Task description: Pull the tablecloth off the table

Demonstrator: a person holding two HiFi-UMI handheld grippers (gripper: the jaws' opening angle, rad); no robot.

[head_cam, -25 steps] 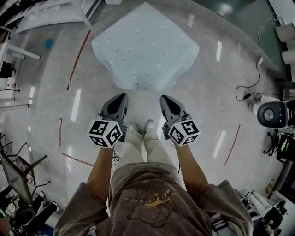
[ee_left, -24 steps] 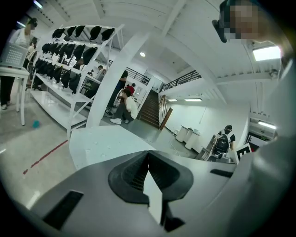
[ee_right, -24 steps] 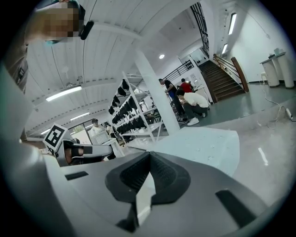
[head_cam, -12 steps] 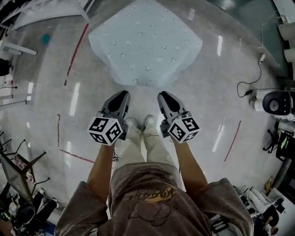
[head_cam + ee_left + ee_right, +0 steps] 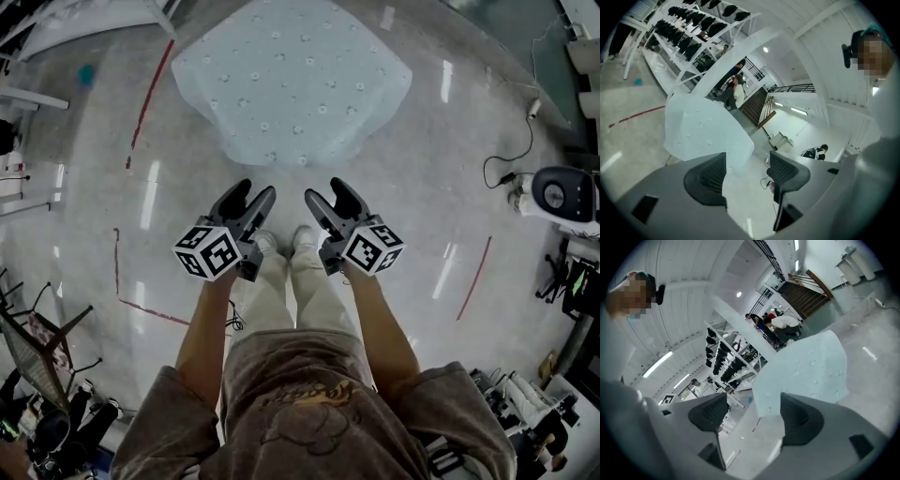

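Seemingly light and limp, the pale dotted tablecloth drapes fully over its table ahead of the person's feet; its near hanging edge looks the likeliest place to pinch. The left gripper and right gripper, whose jaws have just been opening and now stand wide apart and empty, hover short of that edge.

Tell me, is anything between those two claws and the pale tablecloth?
Nothing visible does. The left gripper and right gripper, jaws just opened and empty, face the tablecloth with only floor between.
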